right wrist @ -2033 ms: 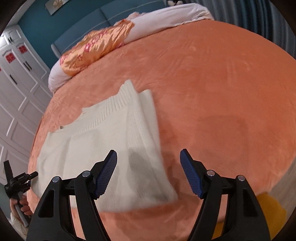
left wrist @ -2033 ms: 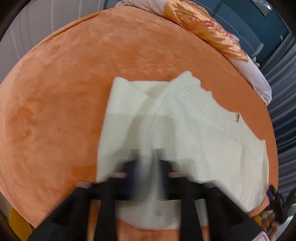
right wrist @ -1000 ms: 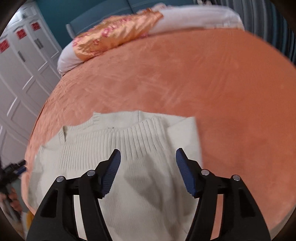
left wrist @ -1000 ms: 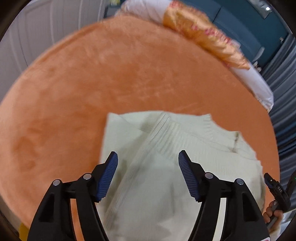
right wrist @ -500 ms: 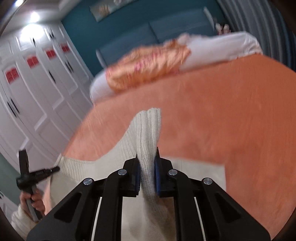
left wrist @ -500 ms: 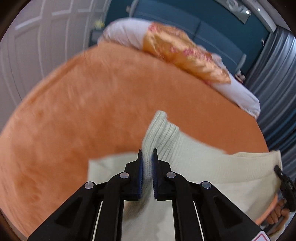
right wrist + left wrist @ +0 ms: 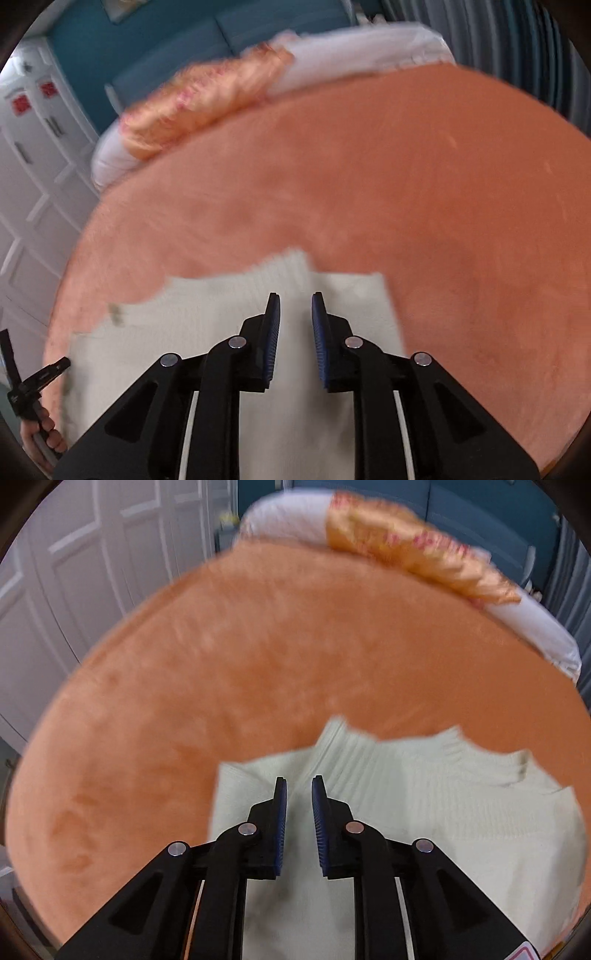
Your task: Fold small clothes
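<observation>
half a second ago both grippers pinched the sweater's (image 7: 424, 812) ribbed hem; now left gripper (image 7: 299, 794) and right gripper (image 7: 295, 310) jaws have just been opening, cloth lying beneath them.

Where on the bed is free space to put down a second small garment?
Free: the wide orange blanket between the cream sweater and the pillows, also both sides of the sweater. Crowded: the near edge, where the sweater lies.

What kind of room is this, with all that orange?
Most likely a bedroom: the orange blanket covers a bed, pillows lie at its far end, and white wardrobe doors stand alongside.
</observation>
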Tool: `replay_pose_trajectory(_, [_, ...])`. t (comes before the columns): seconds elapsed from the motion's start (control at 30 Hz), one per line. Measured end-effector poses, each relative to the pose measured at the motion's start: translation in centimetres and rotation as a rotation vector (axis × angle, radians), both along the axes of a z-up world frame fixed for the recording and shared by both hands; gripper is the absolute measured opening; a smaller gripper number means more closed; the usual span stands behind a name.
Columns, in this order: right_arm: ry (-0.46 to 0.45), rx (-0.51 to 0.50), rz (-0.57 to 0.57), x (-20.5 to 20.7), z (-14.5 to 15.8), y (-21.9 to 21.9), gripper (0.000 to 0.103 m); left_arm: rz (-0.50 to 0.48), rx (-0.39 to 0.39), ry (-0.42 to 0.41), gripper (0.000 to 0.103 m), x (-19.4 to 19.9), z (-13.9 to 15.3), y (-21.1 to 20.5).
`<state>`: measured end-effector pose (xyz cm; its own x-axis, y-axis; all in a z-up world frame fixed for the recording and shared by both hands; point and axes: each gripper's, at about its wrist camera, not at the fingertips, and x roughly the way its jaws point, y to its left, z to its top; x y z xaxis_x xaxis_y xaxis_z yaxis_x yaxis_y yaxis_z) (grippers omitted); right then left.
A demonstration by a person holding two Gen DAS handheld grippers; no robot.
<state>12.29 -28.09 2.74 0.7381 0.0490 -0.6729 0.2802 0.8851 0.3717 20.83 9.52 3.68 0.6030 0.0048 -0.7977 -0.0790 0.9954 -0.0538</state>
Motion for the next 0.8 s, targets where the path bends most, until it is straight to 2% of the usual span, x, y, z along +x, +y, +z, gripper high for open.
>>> replay_pose_trajectory(0.07, [-0.004,-0.004,0.157,-0.4,0.7,4.9,0.018,-0.034,-0.032,-0.039,0.021,-2.1,1.8,-1.3])
replay_pose_trajectory(0.1, [0.007,-0.004,0.275,-0.7,0.5,8.4,0.018,-0.064,-0.049,-0.035,0.025,-3.1,2.0,-2.5])
replay_pose_trajectory(0.13, [0.024,-0.001,0.361,-1.0,0.0,11.2,0.018,-0.117,-0.062,-0.006,0.032,-4.1,1.9,-4.3])
replay_pose_trajectory(0.17, [0.048,0.002,0.451,-1.3,-0.8,14.4,0.018,-0.156,-0.063,0.021,0.032,-4.7,1.4,-5.5])
replay_pose_trajectory(0.2, [0.069,-0.010,0.510,-1.8,-1.7,16.9,0.017,-0.192,-0.058,0.046,0.032,-5.4,0.9,-6.8])
replay_pose_trajectory(0.3, [0.100,-0.085,0.575,-3.5,-3.3,20.0,0.016,-0.252,0.003,0.119,0.033,-7.1,-1.8,-9.6])
replay_pose_trajectory(0.37, [0.089,-0.095,0.568,-4.6,-3.5,19.0,0.012,-0.257,0.020,0.157,0.035,-8.1,-3.5,-9.2])
replay_pose_trajectory(0.43, [0.109,-0.036,0.532,-5.0,-3.8,16.4,0.000,-0.258,0.051,0.125,0.035,-9.0,-3.2,-8.4])
replay_pose_trajectory(0.5, [0.158,-0.086,0.416,-6.6,-4.4,13.1,0.004,-0.230,0.116,0.124,0.035,-10.0,-3.4,-7.0])
replay_pose_trajectory(0.53, [0.184,-0.107,0.361,-7.4,-4.9,11.5,0.004,-0.218,0.122,0.129,0.036,-10.3,-3.5,-6.0])
replay_pose_trajectory(0.63, [0.211,-0.031,0.221,-9.9,-6.0,5.5,0.000,-0.188,0.105,0.130,0.037,-11.5,-3.7,-2.9])
replay_pose_trajectory(0.73, [0.206,0.022,0.133,-11.8,-5.9,2.4,0.000,-0.171,0.103,0.136,0.036,-12.6,-3.5,-1.7])
replay_pose_trajectory(0.8, [0.254,-0.054,0.063,-11.9,-5.3,2.4,0.000,-0.165,0.121,0.140,0.036,-13.1,-3.6,-1.9])
